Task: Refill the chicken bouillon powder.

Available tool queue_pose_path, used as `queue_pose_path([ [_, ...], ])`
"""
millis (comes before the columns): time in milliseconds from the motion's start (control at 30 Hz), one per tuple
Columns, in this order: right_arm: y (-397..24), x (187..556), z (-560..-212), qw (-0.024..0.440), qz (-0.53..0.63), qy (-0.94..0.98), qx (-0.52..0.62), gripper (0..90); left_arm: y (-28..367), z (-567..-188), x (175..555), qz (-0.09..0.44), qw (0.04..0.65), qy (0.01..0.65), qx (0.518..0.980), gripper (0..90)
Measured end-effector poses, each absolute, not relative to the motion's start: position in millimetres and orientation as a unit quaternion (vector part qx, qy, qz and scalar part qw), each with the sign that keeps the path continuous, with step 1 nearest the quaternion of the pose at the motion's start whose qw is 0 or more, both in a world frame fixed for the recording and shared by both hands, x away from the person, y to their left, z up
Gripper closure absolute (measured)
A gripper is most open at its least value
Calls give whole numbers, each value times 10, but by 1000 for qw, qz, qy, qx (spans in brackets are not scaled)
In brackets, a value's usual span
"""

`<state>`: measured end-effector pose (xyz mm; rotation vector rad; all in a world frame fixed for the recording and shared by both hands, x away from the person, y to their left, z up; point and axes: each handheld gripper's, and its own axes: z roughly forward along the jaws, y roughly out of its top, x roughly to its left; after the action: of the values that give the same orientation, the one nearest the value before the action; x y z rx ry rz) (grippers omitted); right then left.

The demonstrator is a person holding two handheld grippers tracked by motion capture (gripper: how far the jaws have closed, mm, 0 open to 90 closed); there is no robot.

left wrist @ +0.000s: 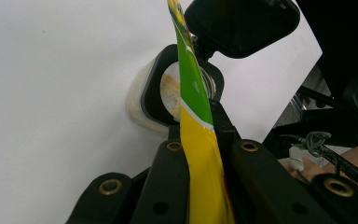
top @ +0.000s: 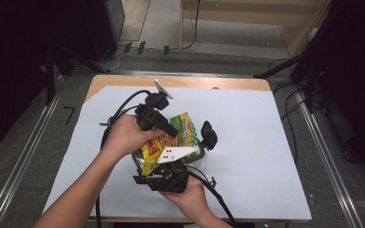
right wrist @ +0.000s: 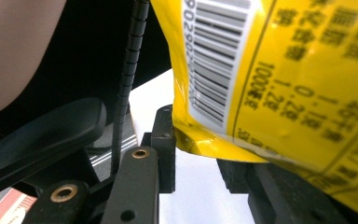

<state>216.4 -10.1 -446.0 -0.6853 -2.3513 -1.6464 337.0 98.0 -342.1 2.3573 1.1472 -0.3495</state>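
High view: left hand (top: 126, 135) over table centre, forearm in from seven o'clock, wrist bent, fist wrapped round left gripper (top: 164, 124), nose pointing toward four o'clock. Right hand (top: 190, 192) low, forearm in from six o'clock, palm up under right gripper (top: 168, 176), nose toward twelve o'clock. Yellow-and-green snack bag (top: 164, 142) held off the white paper sheet (top: 266, 156) between both tools, green end up at one o'clock, yellow end down at seven o'clock. Small clear jar (top: 200, 156) just beside the bag at four o'clock, its black flip lid (top: 209, 133) standing open.

Left gripper view: jaws together, clamped flat on the bag's thin edge (left wrist: 200, 154), yellow below, green above. Jar mouth (left wrist: 172, 93) beyond the tips at eleven o'clock, pale contents inside, raised lid (left wrist: 242, 23) at one o'clock.

Right gripper view: bag's barcoded yellow corner (right wrist: 214, 135) sitting between the jaws; left pad (right wrist: 163, 140) touching the corner, right pad (right wrist: 233, 175) under the bag's lower edge. Full squeeze or loose contact: cannot tell. Other hand blurred at ten o'clock.
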Motion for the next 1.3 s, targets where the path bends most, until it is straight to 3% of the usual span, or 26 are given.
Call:
queue_pose_path([
  [500, -38, 2168, -4442, 74, -552, -796, -238, 680, 954, -3306, 3282, -74, 236, 422, 872, 890],
  [1300, -42, 2193, -4452, 64, -544, -804, -230, 700, 955, -3321, 3289, -72, 240, 424, 870, 884],
])
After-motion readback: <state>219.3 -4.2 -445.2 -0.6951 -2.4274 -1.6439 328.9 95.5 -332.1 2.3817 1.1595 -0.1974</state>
